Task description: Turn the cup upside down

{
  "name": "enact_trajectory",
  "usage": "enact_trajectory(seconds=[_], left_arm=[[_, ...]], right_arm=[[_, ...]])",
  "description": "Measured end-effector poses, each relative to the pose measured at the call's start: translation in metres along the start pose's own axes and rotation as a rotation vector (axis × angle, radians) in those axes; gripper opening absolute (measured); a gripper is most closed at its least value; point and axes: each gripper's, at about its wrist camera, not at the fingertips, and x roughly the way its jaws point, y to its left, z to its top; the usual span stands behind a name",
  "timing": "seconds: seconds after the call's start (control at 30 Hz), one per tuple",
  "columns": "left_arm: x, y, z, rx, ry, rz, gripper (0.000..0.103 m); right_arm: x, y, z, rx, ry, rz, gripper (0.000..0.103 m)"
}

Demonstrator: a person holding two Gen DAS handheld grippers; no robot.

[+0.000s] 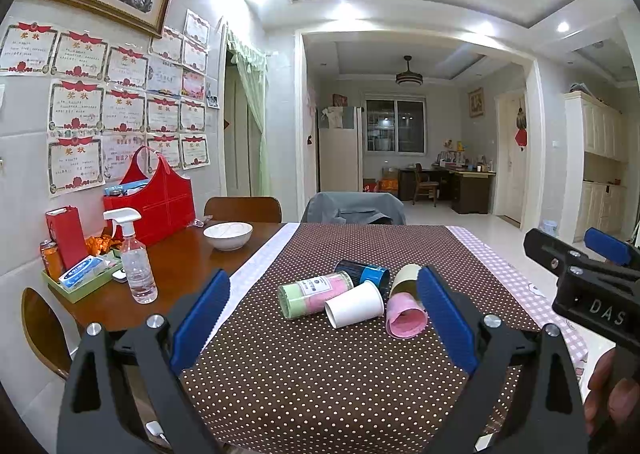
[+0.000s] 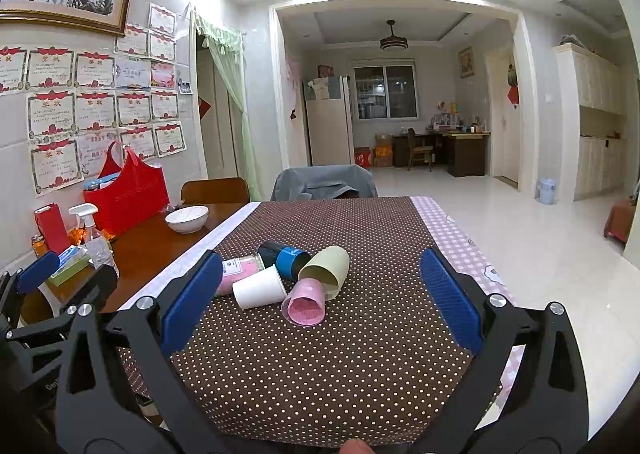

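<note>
Several cups lie on their sides in a cluster on the brown dotted tablecloth (image 1: 304, 374): a white paper cup (image 1: 355, 309) (image 2: 259, 288), a pink cup (image 1: 406, 317) (image 2: 305, 302), a beige cup (image 1: 405, 281) (image 2: 326, 269), a blue-and-black cup (image 1: 364, 274) (image 2: 285, 256), and a green-and-pink cup (image 1: 314, 293) (image 2: 240, 274). My left gripper (image 1: 324, 318) is open and empty, short of the cluster. My right gripper (image 2: 320, 302) is open and empty, also short of the cups; it shows at the right edge of the left wrist view (image 1: 588, 278).
On the bare wood at the left stand a white bowl (image 1: 228, 236), a spray bottle (image 1: 134, 262), a red bag (image 1: 154, 201) and a green tray (image 1: 80, 286) of small items. Chairs (image 1: 354, 207) stand at the far table edge. The right table edge drops to the tiled floor (image 2: 520, 238).
</note>
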Motion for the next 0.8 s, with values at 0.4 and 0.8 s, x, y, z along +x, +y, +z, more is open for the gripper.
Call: enact_trajectory(seconds=[0.4, 0.8], left_arm=[[0.004, 0.0051, -0.0012, -0.024, 0.011, -0.044, 0.093], [0.0051, 0.0094, -0.0026, -0.053, 0.009, -0.063, 0.093]], right_arm=[[0.0009, -0.0017, 0.001, 0.009, -0.004, -0.002, 0.097], [0.0006, 0.0001, -0.0004, 0.003, -0.009, 0.005, 0.097]])
